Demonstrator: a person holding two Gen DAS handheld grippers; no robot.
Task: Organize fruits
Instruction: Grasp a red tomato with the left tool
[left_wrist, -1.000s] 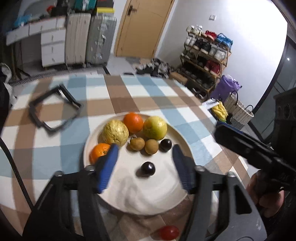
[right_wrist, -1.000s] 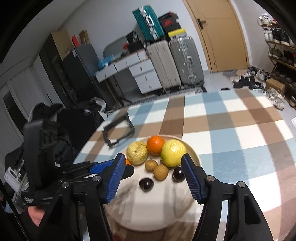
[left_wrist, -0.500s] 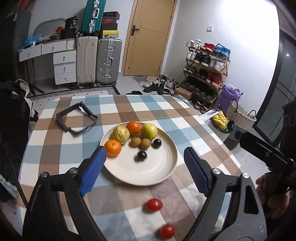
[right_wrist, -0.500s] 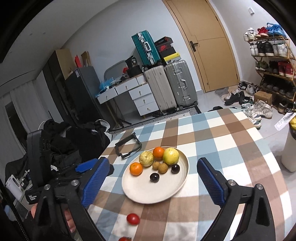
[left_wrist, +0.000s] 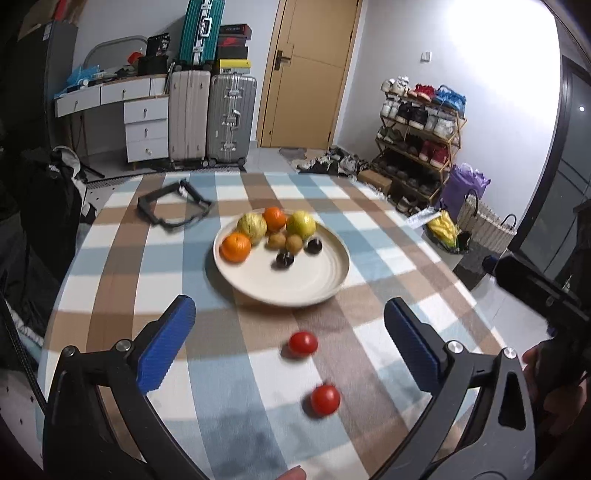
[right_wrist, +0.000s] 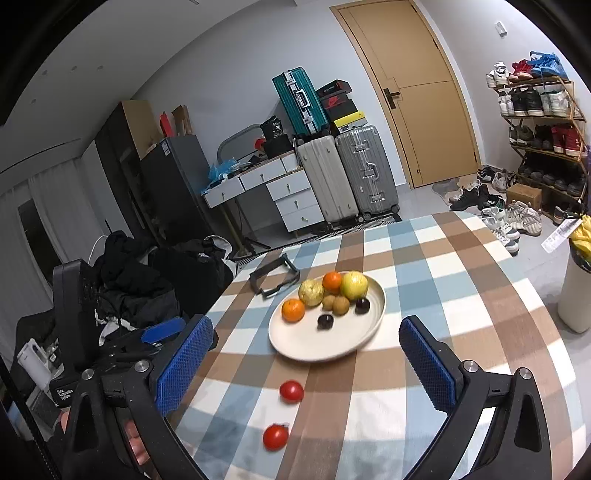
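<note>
Left wrist view: the left hand-held gripper is held wide, its jaws having just been opening, and nothing is caught between the blue pads. The right hand-held gripper is likewise spread wide after just opening, and it too is empty. Both are held above the near part of the desk, which is covered by a checked cloth.

Just beyond the left fingertips, two red tomatoes are seen lying loose on the cloth, apart from each other and outside the plate. On the far half of that cream plate the remaining fruit is gathered: two oranges, a yellow-green fruit, a wrinkled yellow one, two small brown fruits and two dark plums. A black frame is left on the cloth beyond the plate.

The task is judged unfinished, since the tomatoes are not yet plated. A round, smooth tomato could be nudged by one pad before the other is closed and rolled toward the desk edge; a hard squeeze could bruise or split it. Fruit set down carelessly could knock the plums, which could roll on the plate's bare near half.
</note>
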